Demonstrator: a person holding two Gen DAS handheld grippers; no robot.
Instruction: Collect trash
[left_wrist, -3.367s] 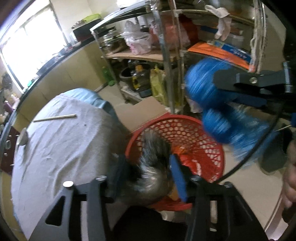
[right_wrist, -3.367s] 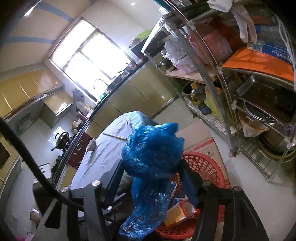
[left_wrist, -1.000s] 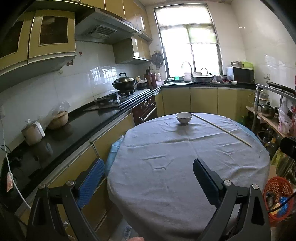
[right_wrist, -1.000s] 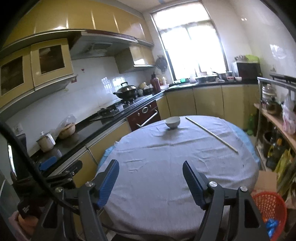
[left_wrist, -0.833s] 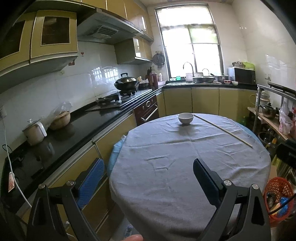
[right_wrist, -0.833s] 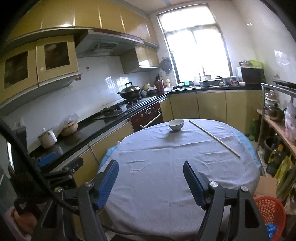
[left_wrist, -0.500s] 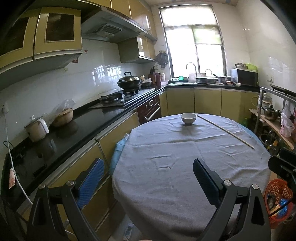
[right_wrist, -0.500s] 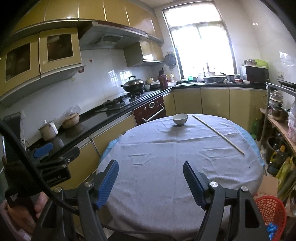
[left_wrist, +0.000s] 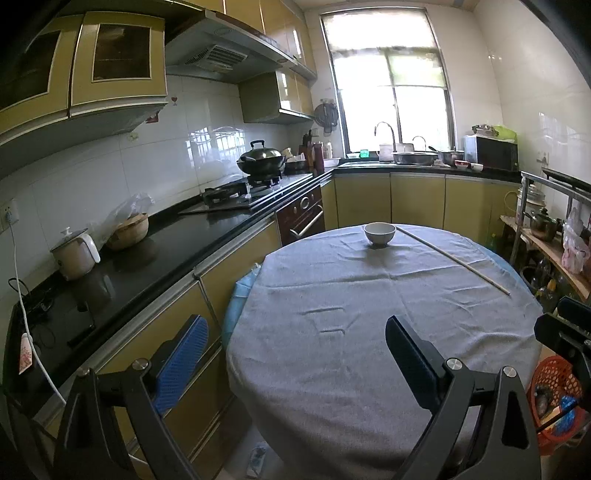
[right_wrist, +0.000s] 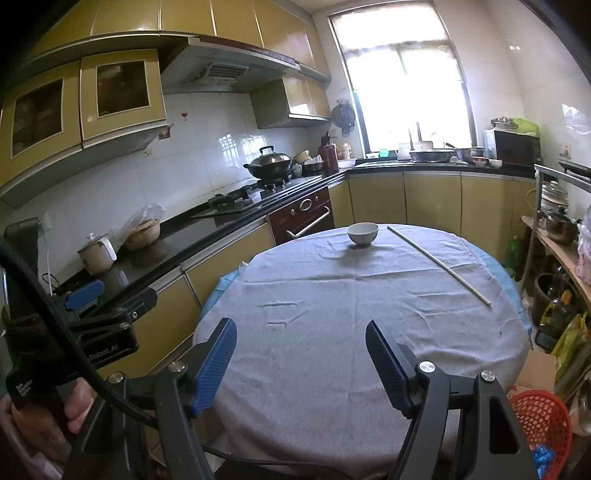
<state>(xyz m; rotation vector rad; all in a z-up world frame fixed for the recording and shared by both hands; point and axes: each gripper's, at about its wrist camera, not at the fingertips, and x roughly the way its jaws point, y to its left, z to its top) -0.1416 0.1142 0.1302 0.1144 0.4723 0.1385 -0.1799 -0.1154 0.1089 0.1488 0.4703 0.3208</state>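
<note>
My left gripper (left_wrist: 295, 354) is open and empty, held at the near edge of the round table (left_wrist: 369, 332) with its grey cloth. My right gripper (right_wrist: 301, 363) is open and empty too, over the same near edge. The red mesh basket (left_wrist: 554, 373) stands on the floor at the right with blue and grey trash inside; it also shows in the right wrist view (right_wrist: 539, 424), with a bit of blue bag (right_wrist: 543, 456) in it. The left gripper's body (right_wrist: 107, 325) shows at the left of the right wrist view.
A white bowl (left_wrist: 379, 233) and a long thin stick (left_wrist: 454, 260) lie on the far side of the table. Black counter with stove and wok (left_wrist: 262, 162) runs along the left. A metal shelf rack (left_wrist: 554, 236) stands at the right, above the basket.
Both grippers dropped their trash, grey and blue bags, into the red basket, opened, and swung round to face the table. Over the last second both views have drifted back slightly.
</note>
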